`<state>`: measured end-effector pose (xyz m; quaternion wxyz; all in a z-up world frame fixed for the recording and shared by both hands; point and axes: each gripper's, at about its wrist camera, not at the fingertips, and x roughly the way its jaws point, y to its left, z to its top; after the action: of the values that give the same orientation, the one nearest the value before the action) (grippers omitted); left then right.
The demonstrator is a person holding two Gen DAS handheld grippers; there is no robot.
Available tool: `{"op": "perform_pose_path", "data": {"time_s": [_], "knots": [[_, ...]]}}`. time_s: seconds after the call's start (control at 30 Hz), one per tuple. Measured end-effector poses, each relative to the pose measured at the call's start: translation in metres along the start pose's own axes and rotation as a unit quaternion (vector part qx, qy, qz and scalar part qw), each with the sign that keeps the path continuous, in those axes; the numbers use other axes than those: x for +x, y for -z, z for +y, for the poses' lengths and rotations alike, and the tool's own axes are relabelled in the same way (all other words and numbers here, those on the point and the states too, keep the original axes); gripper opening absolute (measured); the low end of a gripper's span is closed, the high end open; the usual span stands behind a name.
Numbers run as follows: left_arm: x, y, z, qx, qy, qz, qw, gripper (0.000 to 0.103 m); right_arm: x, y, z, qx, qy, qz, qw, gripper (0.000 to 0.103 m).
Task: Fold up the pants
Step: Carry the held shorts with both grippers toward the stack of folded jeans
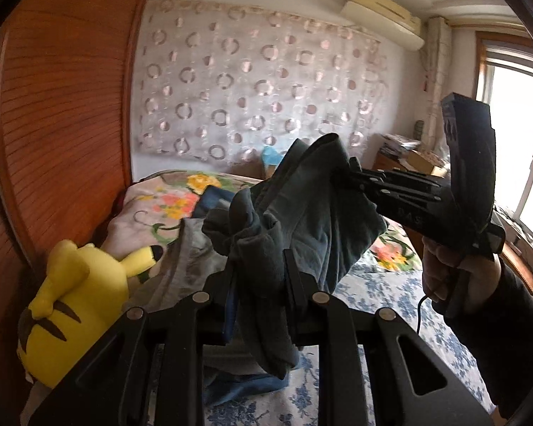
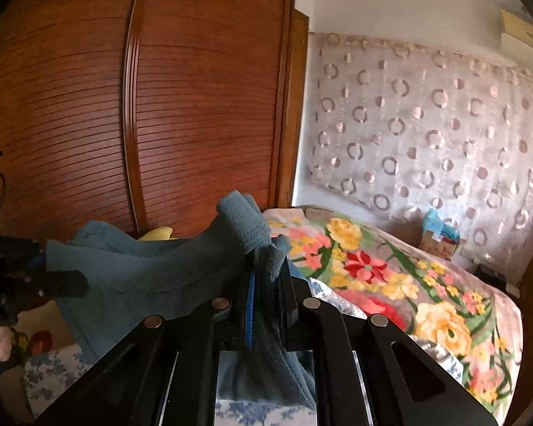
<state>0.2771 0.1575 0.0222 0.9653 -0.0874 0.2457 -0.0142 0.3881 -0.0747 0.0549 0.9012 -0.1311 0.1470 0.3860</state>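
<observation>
The dark grey-blue pants (image 1: 302, 213) hang bunched in the air above the bed, stretched between both grippers. In the left wrist view my left gripper (image 1: 259, 266) is shut on a fold of the cloth, and the rest droops down between its fingers. My right gripper (image 1: 341, 174) comes in from the right, held by a hand (image 1: 458, 273), and pinches the far end of the fabric. In the right wrist view the right gripper (image 2: 270, 277) clamps a ribbed edge of the pants (image 2: 142, 266). The left gripper (image 2: 64, 277) holds the other end at the left.
A yellow plush toy (image 1: 74, 294) and a grey garment (image 1: 192, 259) lie on the bed at the left. A floral blanket (image 2: 391, 277) covers the far side, above a blue-flowered sheet (image 1: 380, 294). A wooden wardrobe (image 2: 195, 106) stands close by. A small box (image 2: 439, 238) sits against the patterned wall.
</observation>
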Motion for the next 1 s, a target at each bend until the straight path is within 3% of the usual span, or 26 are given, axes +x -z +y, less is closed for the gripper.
{"op": "perform_pose_path", "data": {"time_s": [0.3,0.53,1.0], "knots": [[0.010,0.025,0.021,-0.046,-0.043,0.002,0.9980,0.023,0.051,-0.012,0.006,-0.061,-0.028,0.024,0.997,0.010],[0.010,0.031,0.036,-0.073,-0.060,-0.009,0.9955,0.023,0.071,-0.020,-0.002,-0.063,-0.050,0.032,0.996,0.010],[0.029,0.042,0.053,-0.088,-0.087,0.027,0.9920,0.023,0.103,-0.028,0.002,-0.079,-0.063,0.070,0.992,0.010]]}}
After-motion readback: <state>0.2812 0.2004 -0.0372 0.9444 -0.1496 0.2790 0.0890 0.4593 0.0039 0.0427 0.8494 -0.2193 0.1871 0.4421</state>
